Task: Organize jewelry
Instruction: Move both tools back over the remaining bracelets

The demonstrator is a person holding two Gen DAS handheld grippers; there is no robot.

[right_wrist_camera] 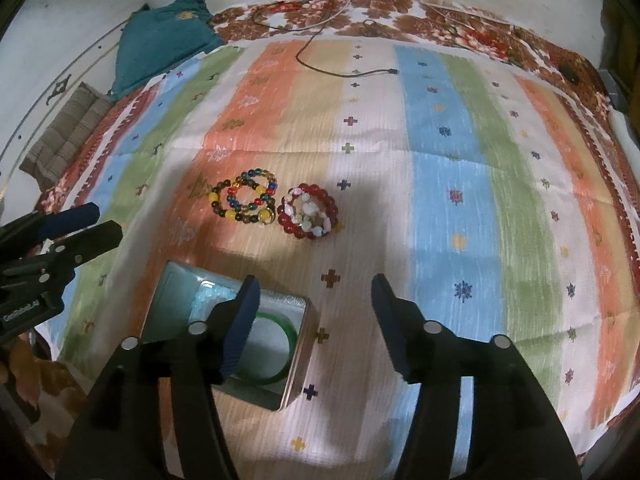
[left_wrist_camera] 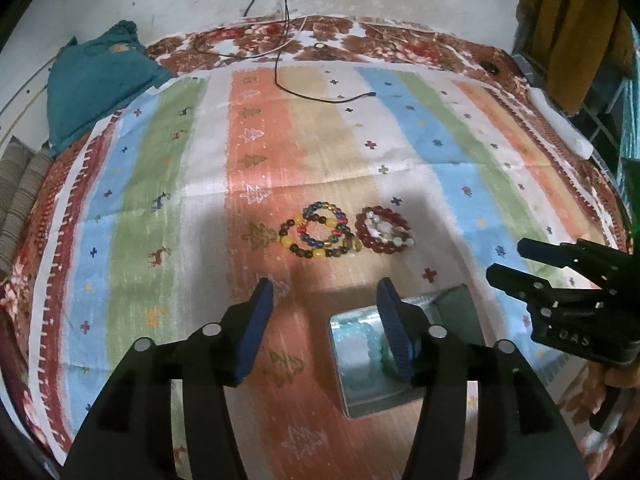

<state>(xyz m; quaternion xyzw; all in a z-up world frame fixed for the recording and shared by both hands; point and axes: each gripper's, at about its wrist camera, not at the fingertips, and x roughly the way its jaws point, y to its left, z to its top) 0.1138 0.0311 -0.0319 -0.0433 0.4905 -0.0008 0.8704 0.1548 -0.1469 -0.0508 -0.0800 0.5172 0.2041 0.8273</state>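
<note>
- The left gripper [left_wrist_camera: 326, 328] is seen nearest in its own wrist view, jaws held apart with nothing between the pads; one pad overlaps the tin only in the line of sight.
- The right gripper [right_wrist_camera: 316, 326] is likewise held with jaws apart and empty, poised over the striped cloth [right_wrist_camera: 440, 160] just beside the tin.
- An open metal tin [right_wrist_camera: 298, 364] is set toward the near edge of the cloth; a pale blue beaded bracelet [right_wrist_camera: 208, 298] and a green bangle [right_wrist_camera: 290, 340] are already lying inside it.
- Farther toward the middle of the cloth, a multicoloured bead bracelet pile [left_wrist_camera: 320, 230] is laid out, with a red and white bead bracelet pile [left_wrist_camera: 386, 231] just beside it; they look close to touching.
- The loose bracelets are judged light and limp, the beads hard, smooth and apt to slip or roll; a pinch across a single strand at the outer edge of a pile is judged safest, so that neighbouring loops are not dragged along.
- A dark cable [left_wrist_camera: 320, 98] and a teal cloth [left_wrist_camera: 96, 80] are lying toward the far edge.
</note>
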